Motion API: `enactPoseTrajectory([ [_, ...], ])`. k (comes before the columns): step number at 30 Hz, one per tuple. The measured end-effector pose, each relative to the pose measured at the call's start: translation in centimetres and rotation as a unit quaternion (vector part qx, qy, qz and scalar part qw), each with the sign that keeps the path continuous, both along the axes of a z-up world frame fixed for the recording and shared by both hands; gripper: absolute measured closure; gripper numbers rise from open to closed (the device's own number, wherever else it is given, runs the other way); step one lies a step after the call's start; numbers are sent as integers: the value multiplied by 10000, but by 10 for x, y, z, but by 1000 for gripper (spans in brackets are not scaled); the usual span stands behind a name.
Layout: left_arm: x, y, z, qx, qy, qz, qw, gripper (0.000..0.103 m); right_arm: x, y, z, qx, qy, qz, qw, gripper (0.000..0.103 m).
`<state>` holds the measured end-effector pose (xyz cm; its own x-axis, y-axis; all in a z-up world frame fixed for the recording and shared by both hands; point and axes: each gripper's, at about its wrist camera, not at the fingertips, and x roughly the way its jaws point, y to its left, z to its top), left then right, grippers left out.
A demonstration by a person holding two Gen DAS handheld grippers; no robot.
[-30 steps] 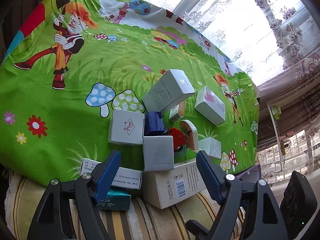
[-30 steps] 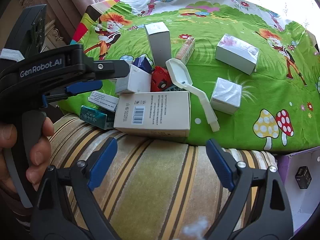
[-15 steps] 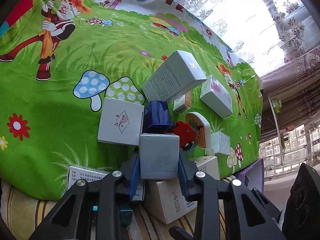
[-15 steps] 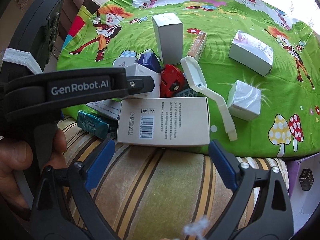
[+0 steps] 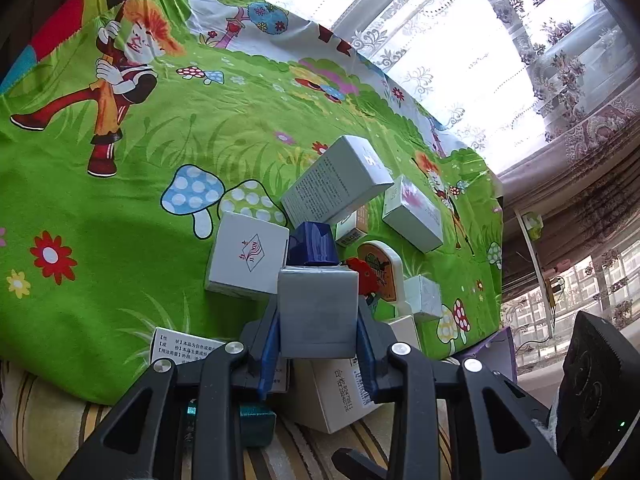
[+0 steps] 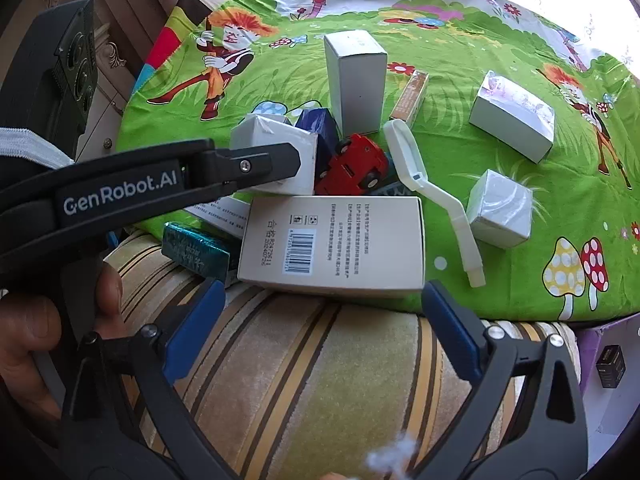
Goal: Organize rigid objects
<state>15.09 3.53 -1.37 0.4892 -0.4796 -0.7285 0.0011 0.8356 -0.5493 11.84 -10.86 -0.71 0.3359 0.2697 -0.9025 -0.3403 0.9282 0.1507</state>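
My left gripper (image 5: pixel 318 350) is shut on a small grey-white cube box (image 5: pixel 318 312), also seen in the right wrist view (image 6: pixel 276 156). Behind it lie a blue box (image 5: pixel 312 244), a red toy car (image 6: pixel 352 166) and a white square box with a red logo (image 5: pixel 248 258). A tall white box (image 6: pixel 356 84) stands upright. My right gripper (image 6: pixel 320 328) is open and empty, just in front of a large white barcode box (image 6: pixel 332 240) at the cloth's near edge.
A green cartoon cloth (image 6: pixel 480 40) covers the table. On it lie a white scoop-like tool (image 6: pixel 432 196), two more white boxes (image 6: pixel 512 120) (image 6: pixel 500 208), a thin orange box (image 6: pixel 410 94), a teal packet (image 6: pixel 194 250) and a flat leaflet box (image 5: pixel 180 350). Striped upholstery (image 6: pixel 320 380) is below.
My left gripper moved forward and closed on the small cube box, which now sits slightly raised. My right gripper moved a little closer to the barcode box and stays open.
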Motion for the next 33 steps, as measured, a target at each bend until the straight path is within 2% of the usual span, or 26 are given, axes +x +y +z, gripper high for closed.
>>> enactPoseTrajectory([
  [10,-12,8,7,108,-302,280,9991,68,9,10,-8,-269,87,-46,9996,1],
  [20,-24,6,11,190,-486,372,9979,68,17,11,-16,-249,182,-124,9994,3],
  [33,-46,-23,35,535,-824,322,9946,68,-11,-28,11,106,-306,-395,9987,3],
])
